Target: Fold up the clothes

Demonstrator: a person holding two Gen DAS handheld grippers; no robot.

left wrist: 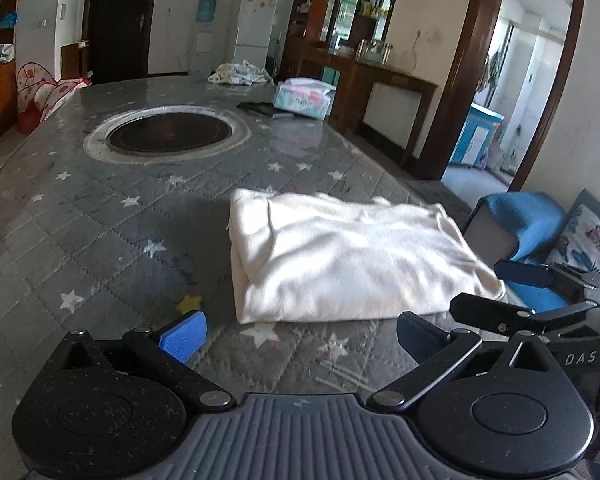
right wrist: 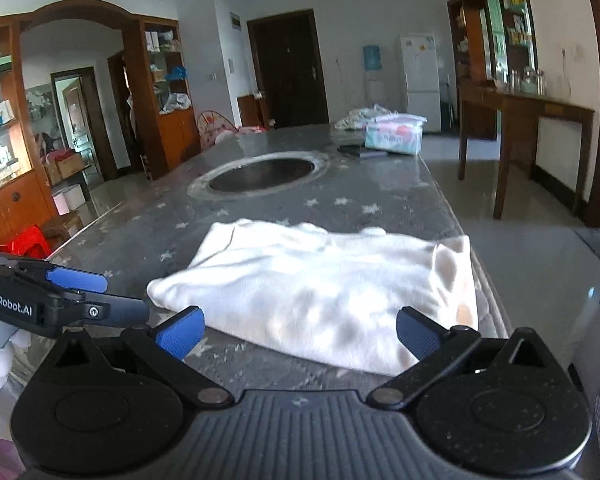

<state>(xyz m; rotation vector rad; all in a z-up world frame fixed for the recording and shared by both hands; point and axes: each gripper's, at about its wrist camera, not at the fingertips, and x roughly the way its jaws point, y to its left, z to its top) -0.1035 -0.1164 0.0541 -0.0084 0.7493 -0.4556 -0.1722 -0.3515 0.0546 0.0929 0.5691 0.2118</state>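
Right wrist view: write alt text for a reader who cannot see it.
A folded white garment lies on a grey star-patterned table, just beyond the open, empty right gripper. The left gripper reaches in from the left edge; farther back are a round recess and a tissue pack.

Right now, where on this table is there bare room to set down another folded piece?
Free: the star-patterned table cover between the white folded garment and the round dark inset, and the stretch left of the garment. Crowded: the far end, with the tissue pack, a dark flat item and crumpled cloth.
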